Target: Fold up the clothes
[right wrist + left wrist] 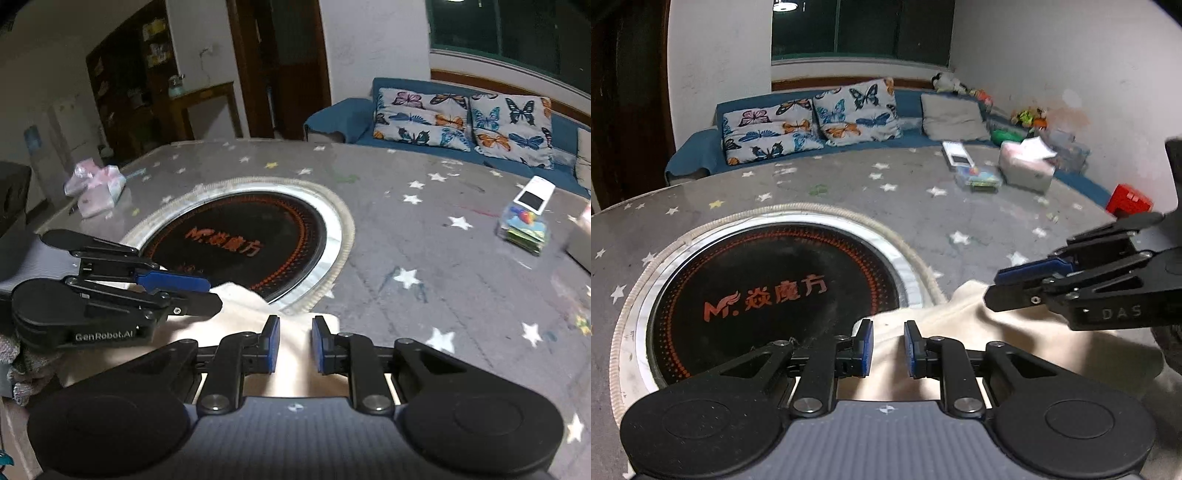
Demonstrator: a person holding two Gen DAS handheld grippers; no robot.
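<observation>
White plaster walls (1015, 55) enclose a dim room lit from overhead, a ceiling lamp reflected (785, 5) in the dark window (860, 29) behind a blue sofa (698, 147). Two butterfly-print cushions (812, 118) and a plain grey cushion (951, 116) lean on its backrest. The round worktop (424, 240) wears a grey star-patterned cover around a black inset cooker plate (243, 243). Dark wooden doorframes (251, 66) and a wooden side table (199, 107) stand along the far wall.
</observation>
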